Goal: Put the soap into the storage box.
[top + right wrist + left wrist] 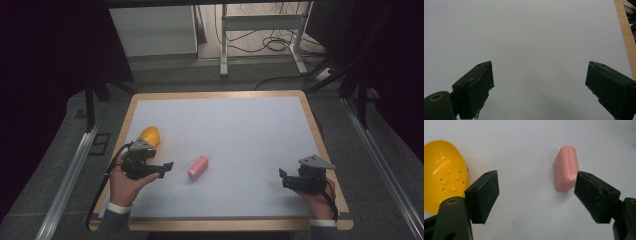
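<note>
A pink rounded block lies on the white table mat, left of centre. A yellow plastic shell with small holes rests near the mat's left edge. My left gripper is open, a short way left of the pink block and just in front of the yellow shell. In the left gripper view the pink block lies beyond the right jaw, the yellow shell behind the left jaw, and nothing sits between them. My right gripper is open over bare mat near the right front, empty.
The mat sits on a wooden board whose edge shows at the right of the right gripper view. Beyond the table stand a white metal frame and loose cables on the floor. Aluminium rails run along both sides.
</note>
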Available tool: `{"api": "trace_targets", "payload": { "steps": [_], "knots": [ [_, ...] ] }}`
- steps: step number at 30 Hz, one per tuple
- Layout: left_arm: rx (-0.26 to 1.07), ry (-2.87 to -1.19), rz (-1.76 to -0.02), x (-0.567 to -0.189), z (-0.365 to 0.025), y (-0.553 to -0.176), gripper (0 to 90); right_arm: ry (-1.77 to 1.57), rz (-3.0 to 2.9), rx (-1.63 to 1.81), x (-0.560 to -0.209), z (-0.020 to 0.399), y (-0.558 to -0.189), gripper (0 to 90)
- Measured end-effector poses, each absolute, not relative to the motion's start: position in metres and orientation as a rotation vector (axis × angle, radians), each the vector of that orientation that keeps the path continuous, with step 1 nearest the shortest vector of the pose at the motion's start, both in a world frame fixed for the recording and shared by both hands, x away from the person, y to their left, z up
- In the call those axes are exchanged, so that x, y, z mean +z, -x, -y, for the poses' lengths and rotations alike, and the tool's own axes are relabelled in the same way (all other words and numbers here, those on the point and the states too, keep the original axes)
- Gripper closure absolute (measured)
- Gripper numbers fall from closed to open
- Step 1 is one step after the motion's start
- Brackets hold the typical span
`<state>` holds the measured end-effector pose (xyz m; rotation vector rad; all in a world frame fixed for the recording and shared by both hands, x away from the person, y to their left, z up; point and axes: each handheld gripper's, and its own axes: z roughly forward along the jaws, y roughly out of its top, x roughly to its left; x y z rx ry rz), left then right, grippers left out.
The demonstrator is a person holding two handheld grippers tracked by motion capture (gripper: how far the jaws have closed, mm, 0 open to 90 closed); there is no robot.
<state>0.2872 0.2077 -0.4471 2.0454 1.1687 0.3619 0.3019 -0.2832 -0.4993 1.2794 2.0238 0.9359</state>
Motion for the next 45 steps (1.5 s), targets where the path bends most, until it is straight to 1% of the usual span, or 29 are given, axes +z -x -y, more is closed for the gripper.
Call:
{"api": "trace_targets", "payload": {
  "steps": [15, 17, 24, 45],
  "knots": [
    [0.360, -2.089, -1.137, -0.444, -0.192, -0.292, 20.2, -1.282, -2.026, 0.938, -0.500, 0.284, -0.302, 7.6],
    [0.383, -2.114, -1.141, -0.445, -0.188, -0.294, 20.3, -1.282, -2.025, 0.939, -0.500, 0.284, -0.302, 7.6],
    [0.396, -2.143, -1.130, -0.445, -0.179, -0.297, 20.2, -1.281, -2.029, 0.936, -0.501, 0.284, -0.303, 7.6],
    [0.377, -2.195, -1.087, -0.445, -0.154, -0.306, 20.1, -1.284, -2.031, 0.932, -0.502, 0.285, -0.303, 7.6]
  ]
}}
